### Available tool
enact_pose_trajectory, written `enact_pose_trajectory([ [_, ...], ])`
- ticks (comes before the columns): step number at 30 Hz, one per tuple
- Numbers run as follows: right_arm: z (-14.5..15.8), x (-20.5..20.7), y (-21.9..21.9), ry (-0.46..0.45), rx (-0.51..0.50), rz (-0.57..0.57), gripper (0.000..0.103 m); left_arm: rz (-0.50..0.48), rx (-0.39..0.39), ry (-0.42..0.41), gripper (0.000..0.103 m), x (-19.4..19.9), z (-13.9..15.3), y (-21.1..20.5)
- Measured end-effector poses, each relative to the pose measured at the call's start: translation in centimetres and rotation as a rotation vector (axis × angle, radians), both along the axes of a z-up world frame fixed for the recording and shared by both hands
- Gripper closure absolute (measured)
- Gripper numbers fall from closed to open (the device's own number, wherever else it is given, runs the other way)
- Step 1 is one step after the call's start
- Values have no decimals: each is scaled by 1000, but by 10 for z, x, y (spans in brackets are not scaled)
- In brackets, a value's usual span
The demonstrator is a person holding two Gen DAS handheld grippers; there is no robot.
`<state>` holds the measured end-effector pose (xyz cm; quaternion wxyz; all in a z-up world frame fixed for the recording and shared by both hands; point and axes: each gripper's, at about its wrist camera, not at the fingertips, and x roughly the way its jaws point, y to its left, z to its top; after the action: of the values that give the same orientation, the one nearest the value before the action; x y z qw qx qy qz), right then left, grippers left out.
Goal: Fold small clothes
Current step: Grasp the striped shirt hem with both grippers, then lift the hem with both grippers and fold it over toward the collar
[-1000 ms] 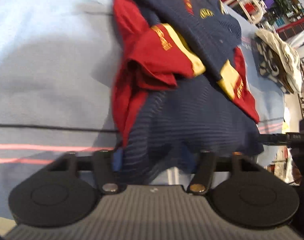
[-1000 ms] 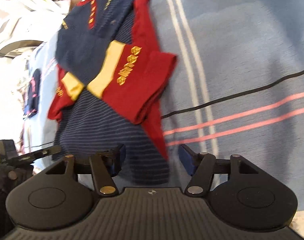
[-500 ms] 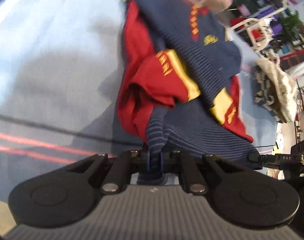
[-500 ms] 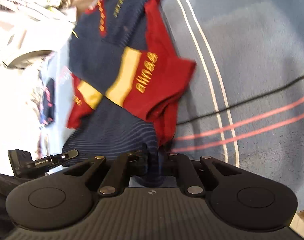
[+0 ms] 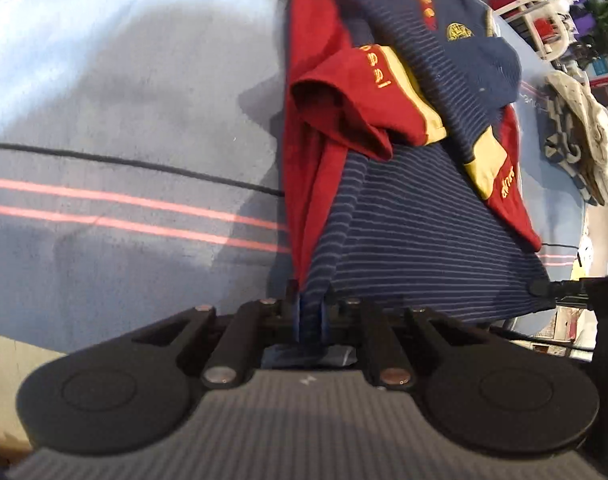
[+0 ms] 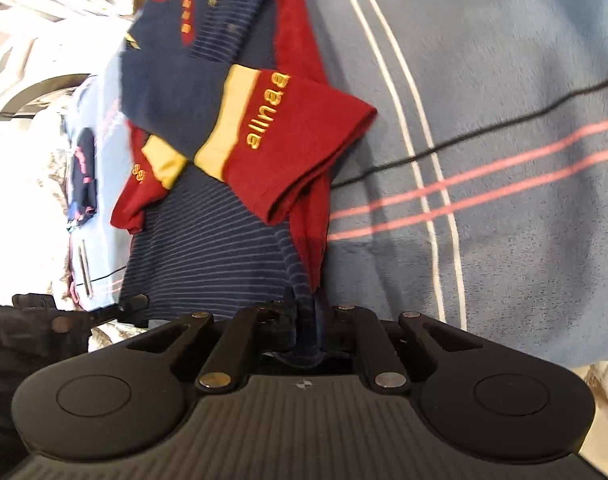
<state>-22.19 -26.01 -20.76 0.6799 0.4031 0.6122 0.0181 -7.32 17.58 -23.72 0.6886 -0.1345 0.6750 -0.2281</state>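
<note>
Left gripper (image 5: 310, 316) low, level, jaws closed tight on hem of navy striped jersey with red sleeves (image 5: 416, 224). Right gripper (image 6: 308, 320) likewise clamped on opposite hem corner. Jersey stretches ahead of both grippers over blue striped blanket (image 6: 504, 80), sleeves folded inward.

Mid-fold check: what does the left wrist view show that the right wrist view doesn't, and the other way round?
Only the left wrist view shows a crumpled grey-and-white garment lying past the shirt, and the round yellow crest on the shirt's chest.

Only the right wrist view shows two white stripes running along the blanket, and a small dark garment at the far left.

Both show the navy striped shirt with red sleeves folded inward, lying on the blue blanket, and each tongs shut on the shirt's hem: left tongs, right tongs.
</note>
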Motion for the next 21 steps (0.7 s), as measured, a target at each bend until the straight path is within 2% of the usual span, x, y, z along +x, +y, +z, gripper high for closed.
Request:
enact_pose_trajectory([
  [3, 17, 13, -6, -51, 18, -9, 89, -48, -12, -85, 95, 21, 28, -6],
  [6, 32, 41, -18, -111, 17, -46, 89, -94, 0, -174, 94, 65, 47, -24],
  [10, 44, 116, -33, -212, -71, -18, 88, -66, 21, -242, 94, 151, 56, -52],
  [15, 52, 221, -59, -319, -198, 20, 88, -75, 54, -347, 94, 259, 66, -98],
  [18, 51, 279, -74, -339, -275, 8, 88, -83, 93, -379, 94, 315, 67, -133],
  [21, 39, 320, -84, -308, -307, -10, 88, -79, 129, -370, 94, 355, 59, -156],
])
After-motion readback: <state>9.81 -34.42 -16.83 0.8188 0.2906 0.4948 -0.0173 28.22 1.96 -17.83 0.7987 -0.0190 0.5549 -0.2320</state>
